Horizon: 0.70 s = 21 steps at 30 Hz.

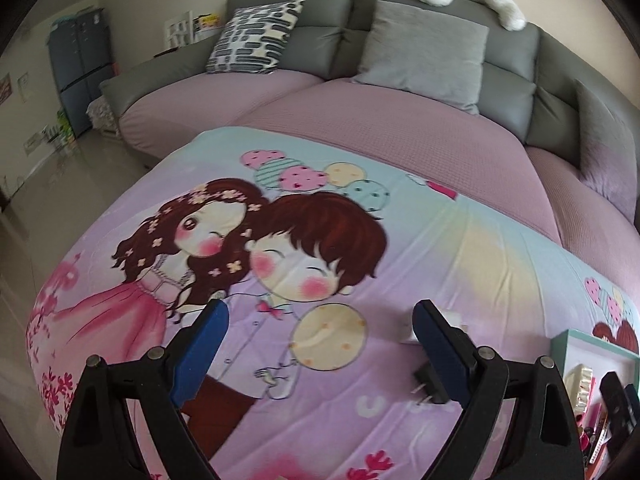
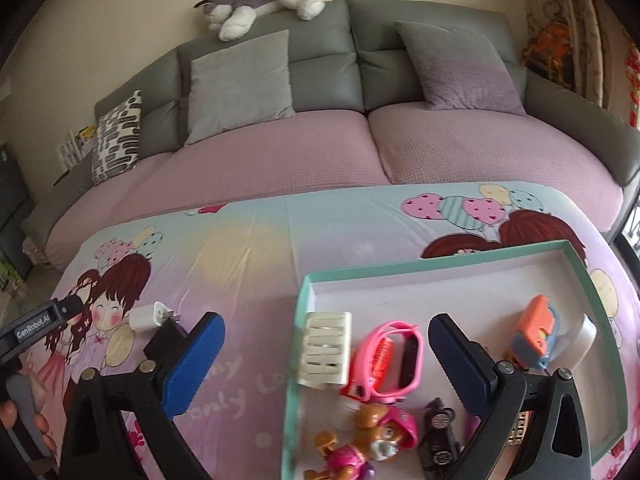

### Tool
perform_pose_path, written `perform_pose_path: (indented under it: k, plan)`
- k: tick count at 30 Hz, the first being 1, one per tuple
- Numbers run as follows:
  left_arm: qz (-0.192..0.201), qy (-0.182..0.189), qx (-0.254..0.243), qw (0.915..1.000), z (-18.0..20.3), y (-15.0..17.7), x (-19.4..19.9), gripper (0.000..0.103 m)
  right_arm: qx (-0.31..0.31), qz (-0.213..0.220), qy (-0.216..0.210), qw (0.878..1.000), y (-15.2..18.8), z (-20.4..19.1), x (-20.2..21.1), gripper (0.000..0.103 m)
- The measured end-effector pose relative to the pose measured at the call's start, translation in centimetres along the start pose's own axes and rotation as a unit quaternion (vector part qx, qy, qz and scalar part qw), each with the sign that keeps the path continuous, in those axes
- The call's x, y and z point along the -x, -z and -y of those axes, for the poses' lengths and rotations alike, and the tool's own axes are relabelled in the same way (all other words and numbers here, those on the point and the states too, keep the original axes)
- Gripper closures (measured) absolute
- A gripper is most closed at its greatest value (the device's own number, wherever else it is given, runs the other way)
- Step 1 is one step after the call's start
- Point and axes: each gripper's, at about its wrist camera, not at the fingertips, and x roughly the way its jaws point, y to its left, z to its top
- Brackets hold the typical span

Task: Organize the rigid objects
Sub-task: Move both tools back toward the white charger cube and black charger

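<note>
- Left gripper [image 1: 320,320]: bottom centre of the left wrist view, jaws spread wide, nothing betw. them; blue pads [image 1: 204,344] hang over the cartoon cloth [image 1: 460,248].
- Black plug [image 1: 430,384]: low right of centre in the left view, lying on the cloth just inside the right-hand pad, prongs toward frame centre. Touching the pad or not: cannot tell.
- White charger [image 1: 450,326]: just above the black plug, partly hidden behind the same pad.
- Right gripper [image 2: 326,346]: bottom centre of the right wrist view, jaws wide, empty; left-hand finger over the cloth, right-hand one over the box [image 2: 440,270].
- Box: teal-rimmed, lower right of the right view. Inside: cream ribbed clip [image 2: 324,348] at its left wall, pink glasses [image 2: 394,360] beside it, pup figure [image 2: 376,428] at the bottom, black toy car [image 2: 440,432] right of the pup, orange-blue toy [image 2: 536,332] toward the right wall.
- Same white charger and black plug show at left centre of the right view, on the cloth, outside the box.
- Sofa [image 1: 400,128]: upper half of both views; grey cushion [image 1: 424,56] on the seat, plush dog [image 2: 264,0] on the backrest.
- Person's fingers [image 2: 8,414]: far lower-left edge of the right view, on the left gripper's handle.
</note>
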Motion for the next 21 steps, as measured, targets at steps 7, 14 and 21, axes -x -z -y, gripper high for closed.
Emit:
perform_pose_path:
  k: [7, 14, 21]
  plan:
    - [-0.023, 0.01, 0.013, 0.9996, -1.6, 0.2, -1.5, 0.01, 0.032, -0.017, -0.059, 0.998, 1.3, -5.0, -2.1, 0.0]
    - [-0.047, 0.015, 0.013, 0.9987, -2.1, 0.6, -3.2, 0.01, 0.061, -0.046, -0.075, 0.994, 2.7, -8.1, -4.5, 0.0]
    - [-0.068, 0.006, 0.009, 0.9976, -2.3, 0.9, -4.9, 0.01, 0.099, -0.078, -0.072, 0.989, 4.3, -10.2, -6.7, 0.0]
